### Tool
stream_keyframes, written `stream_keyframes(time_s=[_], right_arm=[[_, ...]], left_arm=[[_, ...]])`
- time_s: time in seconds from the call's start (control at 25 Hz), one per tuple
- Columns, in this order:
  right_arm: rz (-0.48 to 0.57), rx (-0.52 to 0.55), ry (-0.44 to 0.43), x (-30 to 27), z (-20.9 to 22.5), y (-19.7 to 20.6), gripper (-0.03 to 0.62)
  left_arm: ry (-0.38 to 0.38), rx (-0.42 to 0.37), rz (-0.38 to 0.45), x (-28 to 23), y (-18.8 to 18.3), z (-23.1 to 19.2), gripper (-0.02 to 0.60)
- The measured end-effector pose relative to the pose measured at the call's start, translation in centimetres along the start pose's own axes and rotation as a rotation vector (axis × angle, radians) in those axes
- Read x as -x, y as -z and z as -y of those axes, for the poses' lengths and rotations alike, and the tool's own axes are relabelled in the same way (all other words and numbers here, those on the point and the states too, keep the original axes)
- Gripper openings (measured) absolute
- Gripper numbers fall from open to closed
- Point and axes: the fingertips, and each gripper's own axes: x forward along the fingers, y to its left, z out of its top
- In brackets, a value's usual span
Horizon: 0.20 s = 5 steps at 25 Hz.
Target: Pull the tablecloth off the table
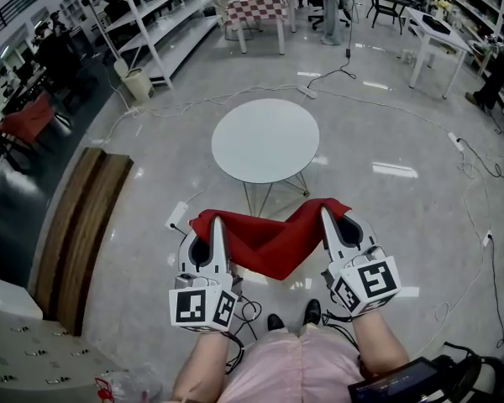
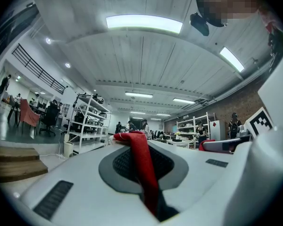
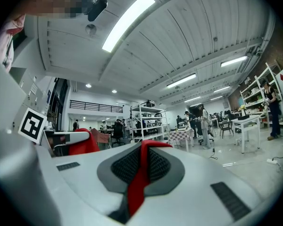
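Lab-like workshop: metal shelving (image 1: 170,17), worktables (image 1: 437,28), floor cables (image 1: 332,74).

No words, numbers, brand names or signs are showing clearly enough to read in any of the views. The only printed marks are black-and-white square code patterns, carrying no letters or digits. They are showing on the faces of the white marker cube (image 1: 202,307) on the left gripper (image 1: 212,225) and the white marker cube (image 1: 367,285) on the right gripper (image 1: 332,218). One such pattern is also appearing at the side edge of each gripper view.
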Motion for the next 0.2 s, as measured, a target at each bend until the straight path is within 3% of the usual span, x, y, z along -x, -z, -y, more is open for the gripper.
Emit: stream_keyframes(time_s=[0.2], right_arm=[[-0.002, -0.007, 0.010, 0.19, 0.05, 0.16, 0.023]], left_arm=[[0.004, 0.003, 0.000, 0.07, 0.12, 0.14, 0.043]])
